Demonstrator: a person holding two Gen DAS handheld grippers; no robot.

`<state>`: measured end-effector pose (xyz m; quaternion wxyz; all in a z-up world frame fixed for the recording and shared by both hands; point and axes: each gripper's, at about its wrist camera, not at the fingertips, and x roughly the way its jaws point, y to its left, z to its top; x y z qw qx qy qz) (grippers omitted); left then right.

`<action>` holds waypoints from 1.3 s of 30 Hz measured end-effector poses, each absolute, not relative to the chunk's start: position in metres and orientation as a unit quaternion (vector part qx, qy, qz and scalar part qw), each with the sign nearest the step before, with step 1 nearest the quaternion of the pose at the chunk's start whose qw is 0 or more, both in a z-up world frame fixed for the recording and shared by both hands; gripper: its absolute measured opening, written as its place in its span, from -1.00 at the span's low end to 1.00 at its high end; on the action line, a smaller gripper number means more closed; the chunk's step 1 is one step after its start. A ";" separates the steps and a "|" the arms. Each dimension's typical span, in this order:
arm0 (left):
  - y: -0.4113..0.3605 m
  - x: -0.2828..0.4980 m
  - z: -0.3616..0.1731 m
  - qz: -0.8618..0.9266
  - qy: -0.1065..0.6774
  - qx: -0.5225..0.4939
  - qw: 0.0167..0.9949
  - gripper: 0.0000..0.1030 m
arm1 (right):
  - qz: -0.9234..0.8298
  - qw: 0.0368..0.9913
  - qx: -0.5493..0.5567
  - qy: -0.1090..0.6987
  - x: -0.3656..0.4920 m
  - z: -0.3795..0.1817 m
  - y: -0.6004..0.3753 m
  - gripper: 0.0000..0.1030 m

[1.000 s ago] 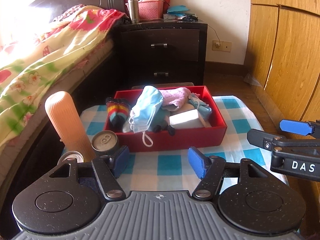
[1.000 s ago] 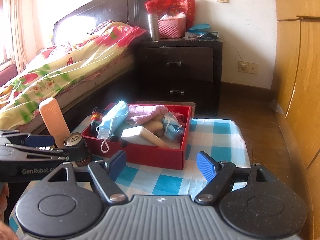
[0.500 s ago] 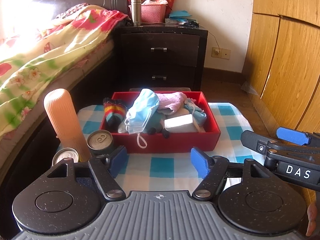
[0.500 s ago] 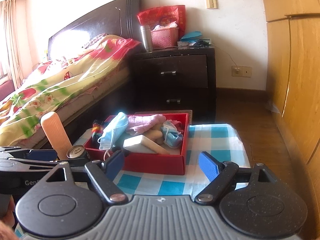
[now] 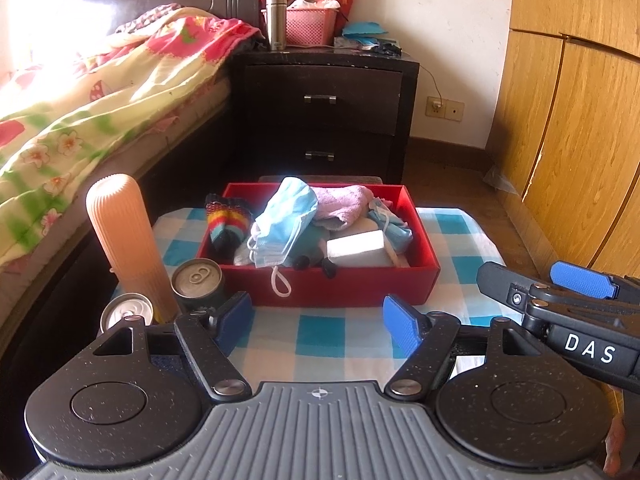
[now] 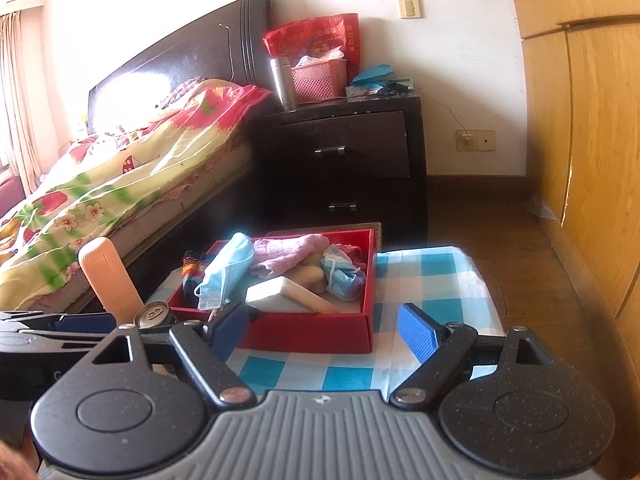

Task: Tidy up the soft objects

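Note:
A red box (image 5: pixel 340 288) (image 6: pixel 304 334) sits on the blue checked cloth (image 5: pixel 320 340). In it lie a blue face mask (image 5: pixel 284 220) (image 6: pixel 226 272), a pink towel (image 5: pixel 342 204) (image 6: pixel 292 250), a rainbow striped sock (image 5: pixel 226 222), a white block (image 5: pixel 356 246) (image 6: pixel 276 292) and a light blue bundle (image 6: pixel 342 276). My left gripper (image 5: pixel 318 320) is open and empty, held back from the box's near wall. My right gripper (image 6: pixel 320 330) is open and empty, also back from the box; it shows at the right of the left wrist view (image 5: pixel 560 292).
A ribbed peach bottle (image 5: pixel 124 240) (image 6: pixel 108 280) and two cans (image 5: pixel 198 284) (image 5: pixel 126 314) stand left of the box. A bed (image 5: pixel 80 112) is at the left, a dark nightstand (image 5: pixel 324 112) behind, wooden wardrobe doors (image 5: pixel 580 140) at the right.
Both grippers have drawn back and risen from the box, so it looks smaller and farther. Both stay open. Nothing in the box has moved.

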<state>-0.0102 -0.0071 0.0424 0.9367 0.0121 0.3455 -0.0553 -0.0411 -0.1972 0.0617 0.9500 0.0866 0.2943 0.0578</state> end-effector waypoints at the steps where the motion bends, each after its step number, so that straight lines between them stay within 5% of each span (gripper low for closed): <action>1: -0.007 -0.010 0.042 -0.054 0.345 0.012 0.937 0.40 | 0.057 0.950 0.086 0.295 -0.041 0.061 -0.197 0.19; 39: -0.004 -0.019 0.052 -0.031 0.291 -0.007 0.956 0.65 | 0.059 0.951 0.126 0.278 -0.046 0.065 -0.204 0.20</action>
